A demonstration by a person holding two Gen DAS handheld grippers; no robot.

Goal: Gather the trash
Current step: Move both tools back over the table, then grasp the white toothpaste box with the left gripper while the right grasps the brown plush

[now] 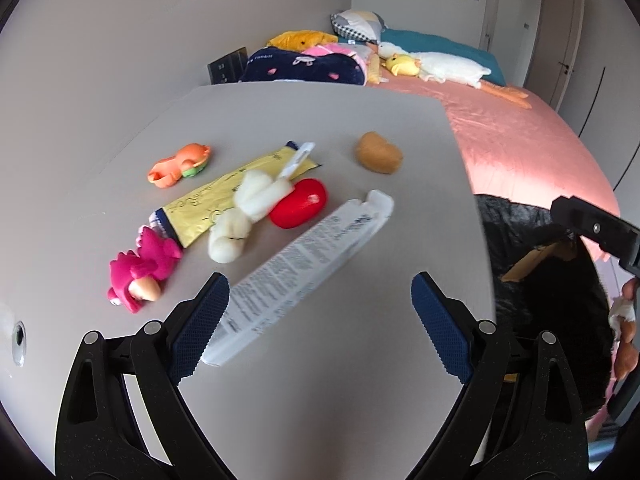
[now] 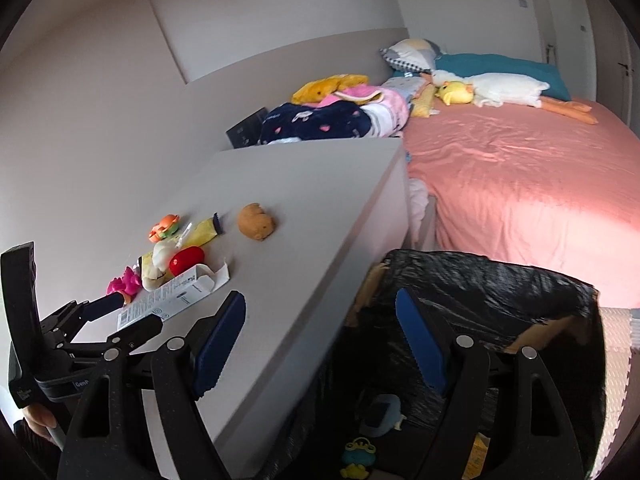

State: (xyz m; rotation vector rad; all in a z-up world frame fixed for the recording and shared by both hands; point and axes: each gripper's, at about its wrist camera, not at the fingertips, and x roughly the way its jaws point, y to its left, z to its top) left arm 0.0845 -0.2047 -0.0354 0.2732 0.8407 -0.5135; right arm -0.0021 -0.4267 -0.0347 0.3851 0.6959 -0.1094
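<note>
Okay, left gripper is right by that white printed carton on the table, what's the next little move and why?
Probably close the left gripper on the long white printed cardboard carton. Its jaws stand open with the carton's near end beside the left finger, nothing gripped yet. The black-lined trash bin waits open beside the grey table, under the open, empty right gripper.

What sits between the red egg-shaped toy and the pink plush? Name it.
In the left wrist view, a white plush lies between the red toy and the pink plush, overlapping a yellow packet.
</note>
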